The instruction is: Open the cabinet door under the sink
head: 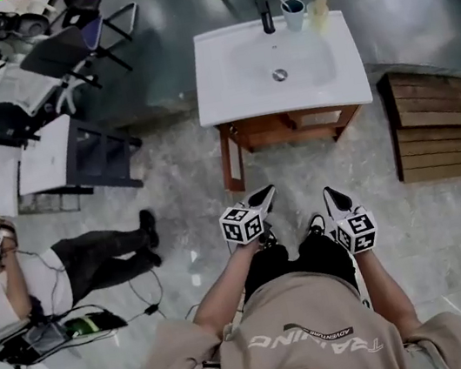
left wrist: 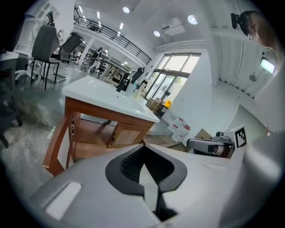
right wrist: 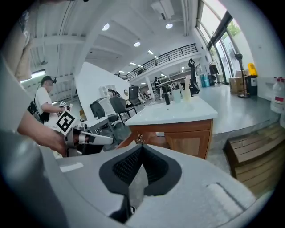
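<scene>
Cabinet door (left wrist: 129, 133) lies well beyond both closed jaws, untouched.

Grey mottled floor (head: 449, 220) spreads under my jaws and all around. Ahead and right of my right jaws, a slatted wooden platform (right wrist: 256, 156) lies flat on it. Well off to the left of my left jaws, a white desk (head: 45, 157). Further ahead on that side, dark office chairs (left wrist: 46, 42) stand about. High above my jaws and far back, a black-railed gallery (left wrist: 113, 36) runs across the hall. Straight ahead, above my left jaws, tall windows (left wrist: 173, 71) glow bright. A plain white wall (left wrist: 202, 95) rises just right of them. Overhead, round ceiling lights (left wrist: 192, 19) burn, with an air-conditioning unit (left wrist: 171, 27) mounted between them.
</scene>
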`<state>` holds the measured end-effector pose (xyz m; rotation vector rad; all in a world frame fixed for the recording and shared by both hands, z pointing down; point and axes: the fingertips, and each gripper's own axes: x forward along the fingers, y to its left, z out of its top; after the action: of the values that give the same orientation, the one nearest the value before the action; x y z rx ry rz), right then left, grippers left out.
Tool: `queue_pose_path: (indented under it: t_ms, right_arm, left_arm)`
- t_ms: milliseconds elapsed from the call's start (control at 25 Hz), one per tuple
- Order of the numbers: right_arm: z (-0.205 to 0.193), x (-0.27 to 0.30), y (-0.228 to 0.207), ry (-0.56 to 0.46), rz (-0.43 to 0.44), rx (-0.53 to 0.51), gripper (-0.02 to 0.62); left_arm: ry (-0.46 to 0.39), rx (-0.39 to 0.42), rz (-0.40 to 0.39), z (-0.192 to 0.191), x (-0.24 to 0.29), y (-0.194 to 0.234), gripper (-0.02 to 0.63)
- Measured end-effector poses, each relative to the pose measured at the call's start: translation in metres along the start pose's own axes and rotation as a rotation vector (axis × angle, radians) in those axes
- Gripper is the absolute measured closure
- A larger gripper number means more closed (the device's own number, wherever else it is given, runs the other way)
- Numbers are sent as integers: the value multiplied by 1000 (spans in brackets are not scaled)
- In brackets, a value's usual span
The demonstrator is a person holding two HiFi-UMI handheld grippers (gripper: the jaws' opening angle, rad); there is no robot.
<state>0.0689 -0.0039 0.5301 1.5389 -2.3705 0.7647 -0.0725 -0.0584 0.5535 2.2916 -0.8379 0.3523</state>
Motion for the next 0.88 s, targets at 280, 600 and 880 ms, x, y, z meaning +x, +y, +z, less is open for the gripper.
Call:
queue_pose_path:
  t_ms: [280, 600, 880]
  right_arm:
    - [37, -11, -8, -46, 23, -119, 594]
    - [93, -27, -17, -131, 47, -230, 594]
    - [133, -50, -19, -209, 62, -255, 594]
  left_arm:
    - [-84, 71, 33, 50, -6, -22, 592]
    - [-217, 180, 42, 125, -4, -51, 592]
    - [-208, 298, 64, 135, 5, -76, 592]
